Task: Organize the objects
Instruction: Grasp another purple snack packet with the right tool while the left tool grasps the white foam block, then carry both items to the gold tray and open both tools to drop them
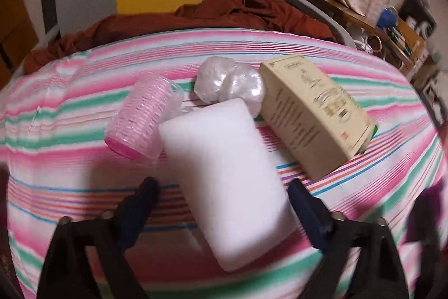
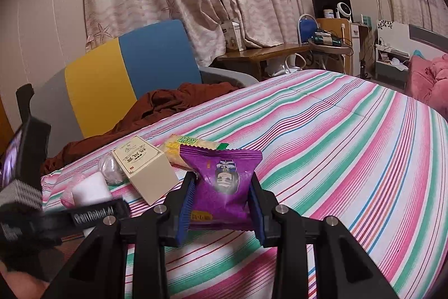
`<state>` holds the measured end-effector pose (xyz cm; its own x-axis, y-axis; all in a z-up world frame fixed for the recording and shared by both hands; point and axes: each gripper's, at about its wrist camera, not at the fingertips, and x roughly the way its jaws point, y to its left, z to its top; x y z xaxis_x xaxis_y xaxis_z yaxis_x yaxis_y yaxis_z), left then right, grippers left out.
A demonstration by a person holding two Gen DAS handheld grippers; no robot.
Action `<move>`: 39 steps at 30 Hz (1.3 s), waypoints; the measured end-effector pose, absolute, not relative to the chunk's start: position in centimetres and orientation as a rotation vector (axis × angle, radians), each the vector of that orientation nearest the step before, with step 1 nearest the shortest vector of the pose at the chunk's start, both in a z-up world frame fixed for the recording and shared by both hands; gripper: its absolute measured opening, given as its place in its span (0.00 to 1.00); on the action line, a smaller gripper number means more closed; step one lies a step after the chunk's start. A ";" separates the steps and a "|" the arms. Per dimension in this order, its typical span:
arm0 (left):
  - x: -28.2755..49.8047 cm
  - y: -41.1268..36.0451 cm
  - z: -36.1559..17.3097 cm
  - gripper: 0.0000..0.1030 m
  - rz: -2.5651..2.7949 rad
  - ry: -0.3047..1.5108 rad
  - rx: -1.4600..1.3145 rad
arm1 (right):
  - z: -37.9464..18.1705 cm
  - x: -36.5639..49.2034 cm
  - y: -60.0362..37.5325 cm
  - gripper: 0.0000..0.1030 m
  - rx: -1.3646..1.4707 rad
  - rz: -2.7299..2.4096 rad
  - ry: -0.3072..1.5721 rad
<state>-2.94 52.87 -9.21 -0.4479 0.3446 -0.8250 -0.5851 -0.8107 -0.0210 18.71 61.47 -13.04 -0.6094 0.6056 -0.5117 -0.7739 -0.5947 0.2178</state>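
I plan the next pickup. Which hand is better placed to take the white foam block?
Left. Its fingers stand open on both sides of the white foam block, not pressing it. The right gripper is busy, shut on the purple snack packet.

Left wrist view motion-blurred throughout; print on the cream carton (image 1: 313, 114) unreadable. White foam block (image 1: 226, 181) hides the near edges of the clear-wrapped bundles (image 1: 229, 81). In the right wrist view the purple snack packet (image 2: 224, 184) covers most of the yellow-green wrapper (image 2: 184, 149); the left gripper's body (image 2: 36, 215) is cut off at the frame edge and blurred.
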 end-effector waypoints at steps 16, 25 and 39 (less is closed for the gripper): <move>-0.9 43.1 -9.0 0.68 2.165 0.267 -1.029 | -12.3 18.6 60.4 0.35 -0.488 2.273 0.477; 1.5 39.0 -8.2 0.67 2.200 0.204 -0.949 | -12.1 17.7 56.8 0.35 -0.548 2.360 0.470; 4.9 32.9 -7.3 0.67 2.197 0.081 -0.955 | -11.6 15.5 49.1 0.35 -0.604 2.534 0.188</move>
<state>4.92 32.85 -7.26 -0.4602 0.5977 -0.6564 -0.6442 -0.7336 -0.2163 15.46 49.06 -11.58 -0.7632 0.4594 -0.4544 -0.5215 -0.8531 0.0134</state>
